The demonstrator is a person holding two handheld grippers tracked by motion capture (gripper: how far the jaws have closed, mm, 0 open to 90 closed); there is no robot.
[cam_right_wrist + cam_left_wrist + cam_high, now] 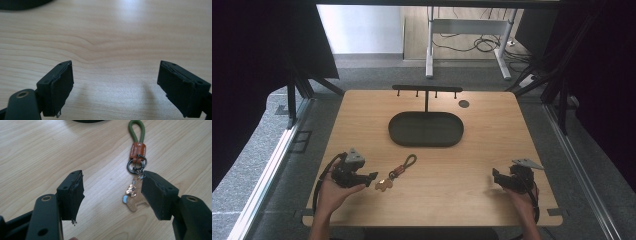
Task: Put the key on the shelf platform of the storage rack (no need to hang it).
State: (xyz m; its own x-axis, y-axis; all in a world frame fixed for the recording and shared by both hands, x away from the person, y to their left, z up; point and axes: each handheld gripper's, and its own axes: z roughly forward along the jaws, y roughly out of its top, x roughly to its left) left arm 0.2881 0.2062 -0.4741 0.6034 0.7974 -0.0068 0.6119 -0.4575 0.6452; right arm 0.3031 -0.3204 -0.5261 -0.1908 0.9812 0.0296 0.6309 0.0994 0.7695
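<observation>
A keychain (399,170) lies on the wooden table (482,145): a green cord loop (136,130), a brown leather tab (137,150), a dark ring (136,165) and a small tan charm (132,196). My left gripper (373,176) rests just left of the charm, held by a hand, open; in the left gripper view (112,192) the charm lies on the table against the right jaw's inner side, with no pad pressing it. At the table's front right my right gripper (495,175) stands open over bare wood (115,75), nothing between its jaws.
A dark oval tray (399,131) sits at the table's middle back, with a black hook rack (427,89) standing behind it. A small dark round disc (464,104) lies at the back right. Beyond the table are desk legs and cables on the floor.
</observation>
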